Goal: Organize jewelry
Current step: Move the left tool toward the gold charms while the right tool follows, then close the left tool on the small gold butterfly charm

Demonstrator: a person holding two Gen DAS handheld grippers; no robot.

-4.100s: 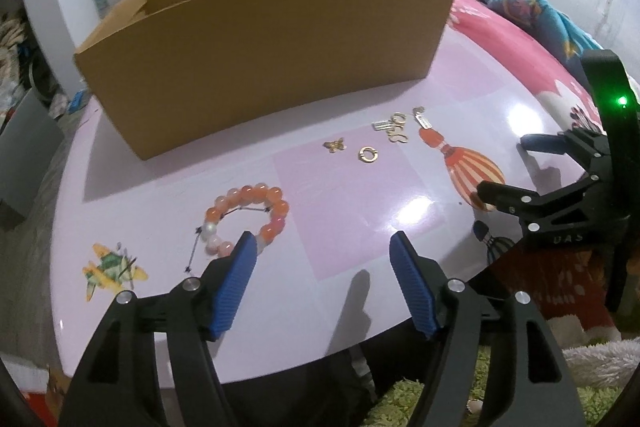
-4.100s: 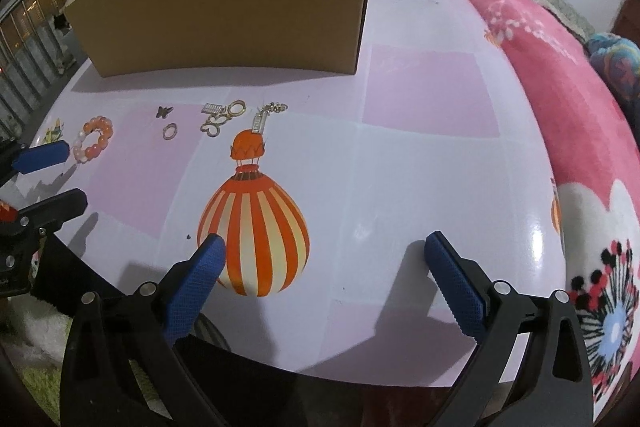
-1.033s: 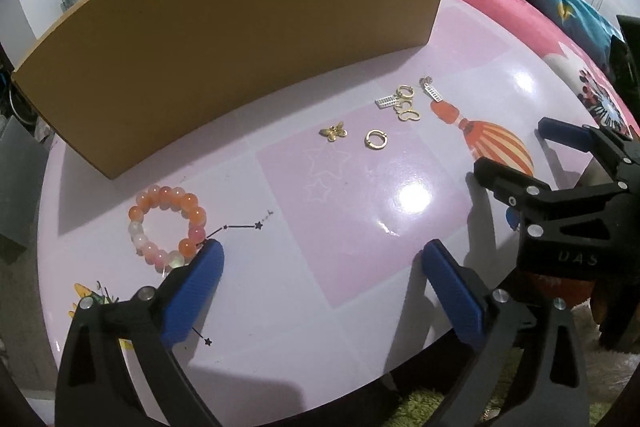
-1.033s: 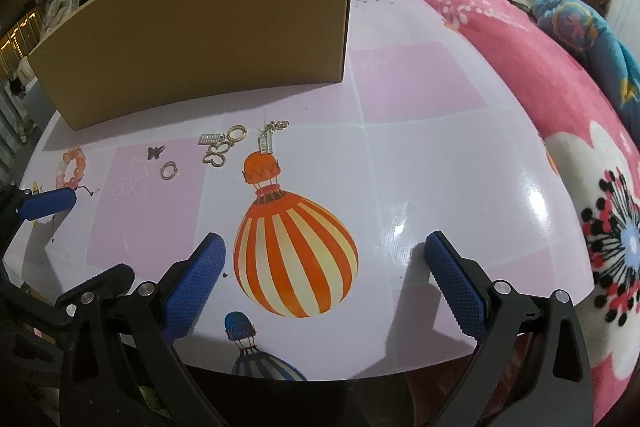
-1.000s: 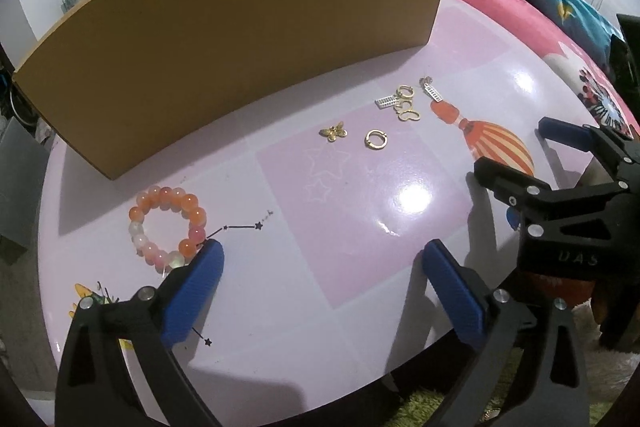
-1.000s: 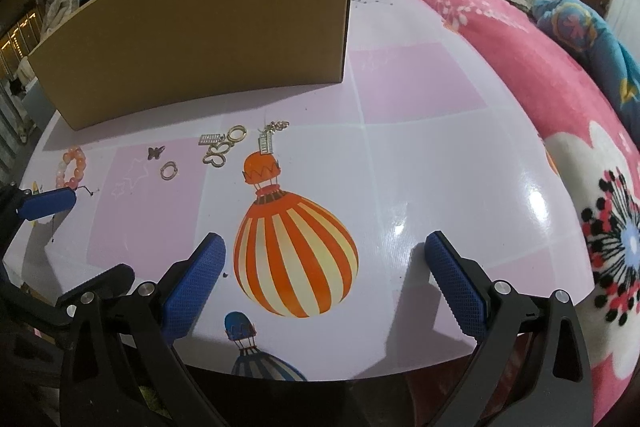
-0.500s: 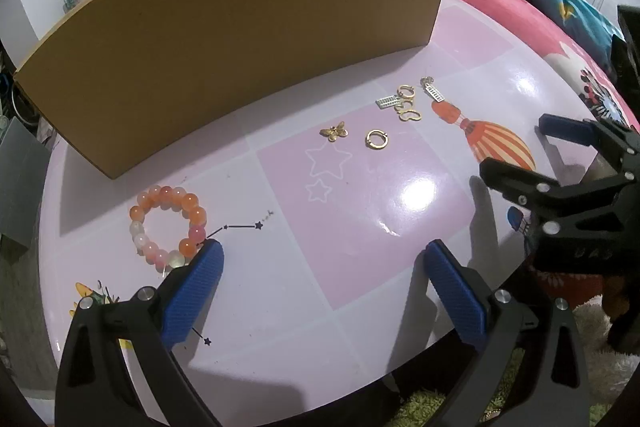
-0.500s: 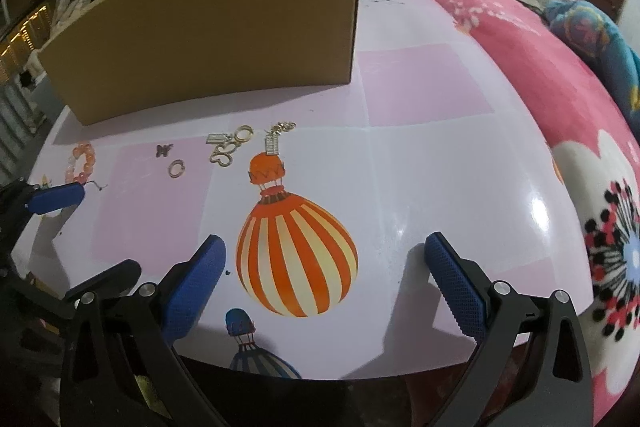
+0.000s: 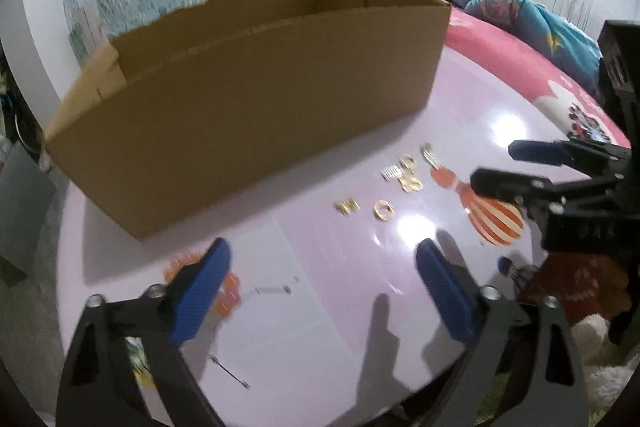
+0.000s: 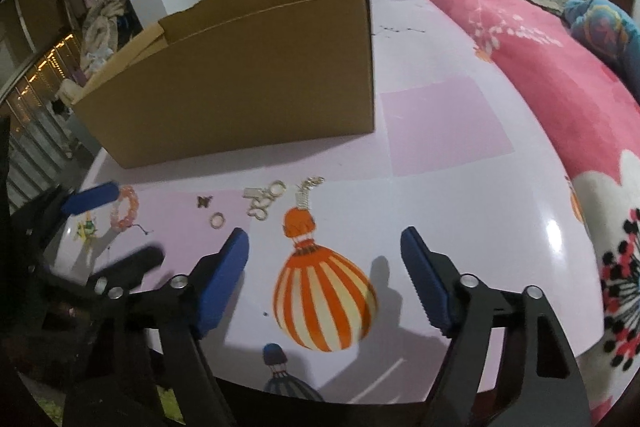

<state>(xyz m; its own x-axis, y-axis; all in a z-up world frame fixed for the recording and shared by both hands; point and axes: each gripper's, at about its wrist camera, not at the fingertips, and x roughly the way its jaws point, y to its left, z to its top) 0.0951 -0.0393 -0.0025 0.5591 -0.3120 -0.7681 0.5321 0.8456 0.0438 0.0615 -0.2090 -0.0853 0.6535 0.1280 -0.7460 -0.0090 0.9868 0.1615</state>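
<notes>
An open cardboard box (image 9: 256, 99) stands at the back of the pink table (image 9: 320, 339). In front of it lie a gold butterfly charm (image 9: 348, 205), a gold ring (image 9: 383, 209), a cluster of small gold and silver pieces (image 9: 406, 175) and a silver pendant (image 9: 430, 157). An orange bead bracelet (image 9: 232, 287) lies partly hidden behind my left gripper's left finger. My left gripper (image 9: 322, 251) hangs over the table's near edge, jaws closing on nothing. My right gripper (image 10: 324, 239) hovers above a printed balloon, jaws also closing and empty. From there the bracelet (image 10: 126, 213) and ring (image 10: 217, 220) show at left.
A pink flowered blanket (image 10: 560, 87) borders the table's right side. The box (image 10: 240, 87) blocks the far left half. The balloon print (image 10: 324, 307) is flat on the tabletop. My right gripper (image 9: 496, 165) reaches in from the right of the left wrist view.
Both cameras have tipped upward, so the box's open top now shows. Both pairs of jaws stand narrower than before. The bracelet has slipped behind my left gripper's left finger.
</notes>
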